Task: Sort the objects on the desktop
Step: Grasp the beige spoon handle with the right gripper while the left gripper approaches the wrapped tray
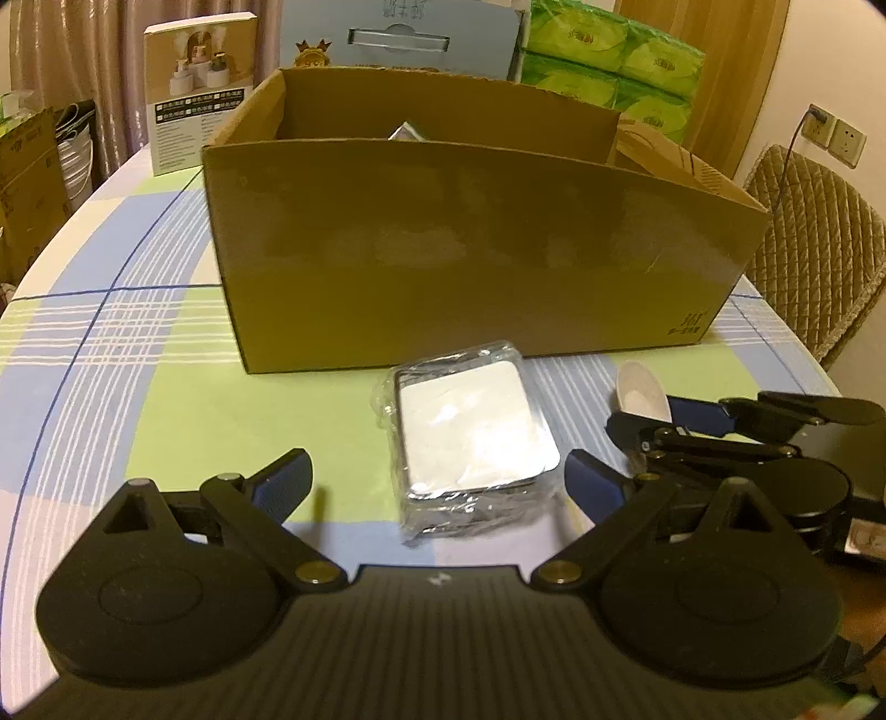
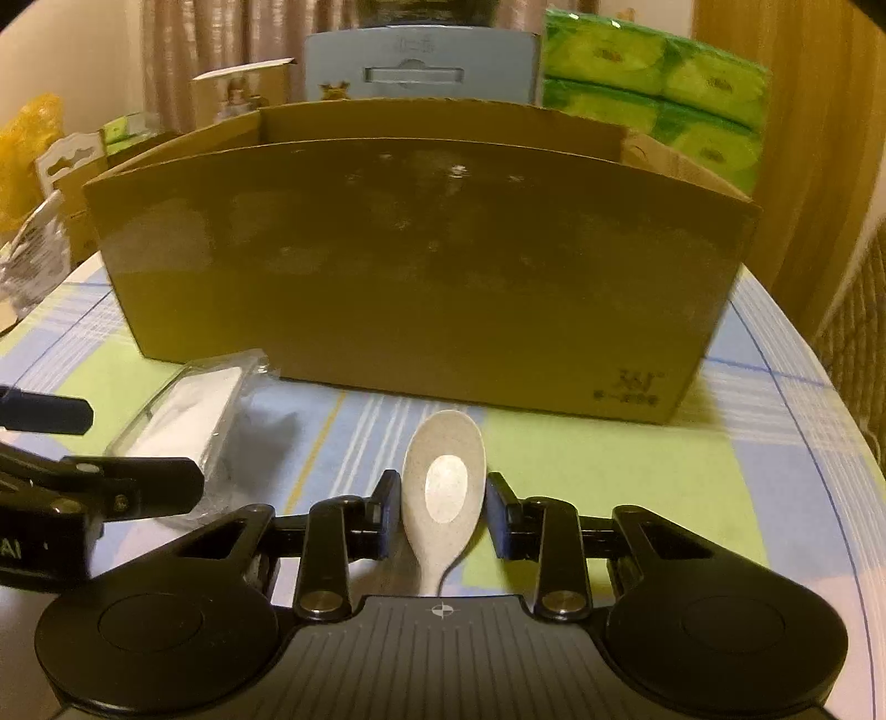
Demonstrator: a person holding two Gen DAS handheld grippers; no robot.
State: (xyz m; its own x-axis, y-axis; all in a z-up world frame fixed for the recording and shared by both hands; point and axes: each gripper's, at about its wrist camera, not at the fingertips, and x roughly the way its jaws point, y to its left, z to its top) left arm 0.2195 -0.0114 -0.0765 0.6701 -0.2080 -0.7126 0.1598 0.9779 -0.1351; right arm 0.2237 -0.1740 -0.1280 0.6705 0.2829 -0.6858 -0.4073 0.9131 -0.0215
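Closest in, the right gripper points down at the table with a speckled white spoon lying bowl-up between its fingers; the blue pads sit just beside the bowl's edges on both sides, and I cannot tell whether they actually press on it. No earlier look is at hand. To its left the left gripper also tilts downward, its jaws spread wide on either side of a small white box wrapped in clear plastic, the pads clear of it.

Both things lie on a tablecloth checked in pale green, blue and white, just in front of a big open cardboard box that takes up the middle of the table. Something shiny pokes up inside the box, too hidden to name. Behind it stand a pale blue carton, a small printed product box and a stack of green tissue packs. Curtains hang at the back left, and a quilted chair back stands at the right below a wall socket.
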